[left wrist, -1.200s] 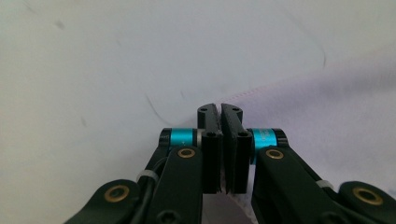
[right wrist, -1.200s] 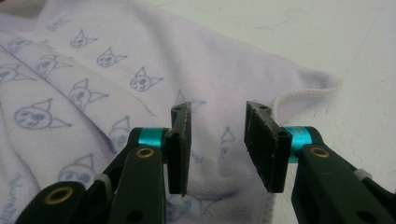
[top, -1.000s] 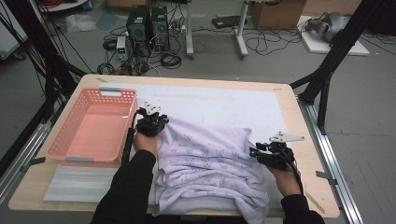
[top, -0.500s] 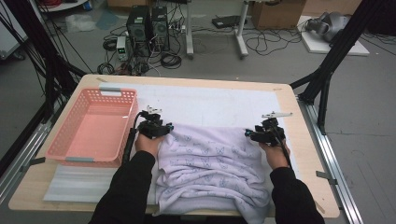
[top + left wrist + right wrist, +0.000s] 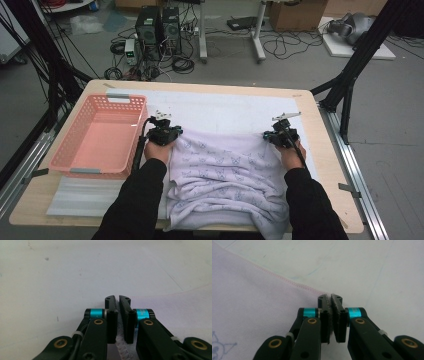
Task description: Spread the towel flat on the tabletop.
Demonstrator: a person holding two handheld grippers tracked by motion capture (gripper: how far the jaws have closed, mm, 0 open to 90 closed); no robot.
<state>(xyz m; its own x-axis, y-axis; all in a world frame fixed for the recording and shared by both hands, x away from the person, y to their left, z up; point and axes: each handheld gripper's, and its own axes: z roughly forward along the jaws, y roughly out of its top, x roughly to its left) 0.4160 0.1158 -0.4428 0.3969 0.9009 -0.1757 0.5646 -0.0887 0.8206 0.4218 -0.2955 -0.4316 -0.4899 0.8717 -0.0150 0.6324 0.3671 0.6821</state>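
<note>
A pale lavender garment [image 5: 225,170] with small printed figures lies spread on the white mat [image 5: 220,107], its near end hanging over the table's front edge. My left gripper [image 5: 173,132] is at the garment's far left corner. Its jaws have just closed, and in the left gripper view the gripper [image 5: 117,300] pinches a white fabric edge [image 5: 121,346]. My right gripper [image 5: 268,135] is at the far right corner. Its jaws have also just closed, and in the right gripper view the gripper [image 5: 330,298] clamps the hemmed corner of the garment [image 5: 257,295].
A pink plastic basket [image 5: 125,97] stands on the left of the wooden table [image 5: 325,170], close beside my left hand. A pale foam sheet [image 5: 85,197] lies in front of it. Black frame legs, cables and computer cases stand on the floor beyond.
My right hand moved from the garment's near right side up to its far right corner and shut there. The garment's far edge now lies stretched wider. The left hand stayed put.
</note>
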